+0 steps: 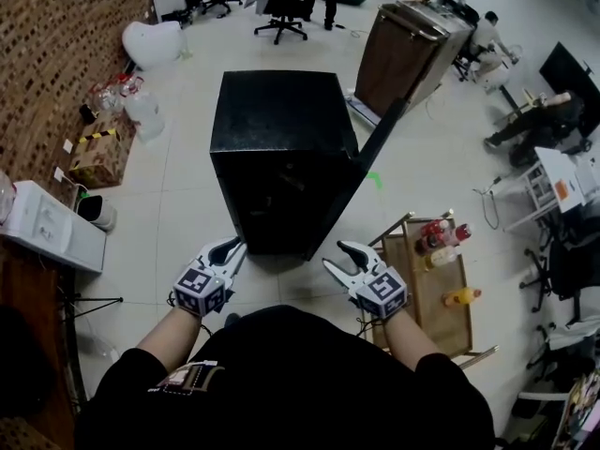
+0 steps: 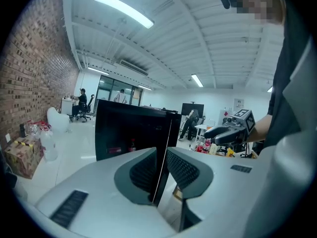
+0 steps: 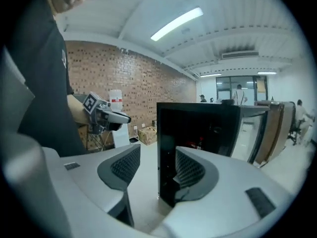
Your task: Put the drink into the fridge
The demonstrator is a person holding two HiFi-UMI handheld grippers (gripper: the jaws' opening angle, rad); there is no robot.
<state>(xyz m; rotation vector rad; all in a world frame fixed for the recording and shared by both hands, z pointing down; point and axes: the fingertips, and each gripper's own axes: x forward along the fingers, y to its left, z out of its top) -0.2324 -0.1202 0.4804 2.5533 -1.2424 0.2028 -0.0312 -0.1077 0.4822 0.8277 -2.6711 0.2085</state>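
The black fridge point(image 1: 281, 157) stands on the floor right in front of me, with its door point(image 1: 380, 139) swung open to the right. Something red shows on a shelf inside point(image 2: 132, 145). Several drink bottles point(image 1: 441, 237) lie on a small wooden cart point(image 1: 422, 293) to my right. My left gripper point(image 1: 228, 249) hovers before the fridge's lower left corner, its jaws a narrow gap apart point(image 2: 161, 150) and empty. My right gripper point(image 1: 339, 256) hangs by the lower right corner, between fridge and cart, open point(image 3: 158, 150) with nothing in it.
A water dispenser point(image 1: 47, 223) and a cardboard box point(image 1: 98, 157) stand along the brick wall at left, with water jugs point(image 1: 145, 111) beyond. A brown cabinet point(image 1: 412, 50) is behind the fridge door. People sit at desks at the far right point(image 1: 544, 115).
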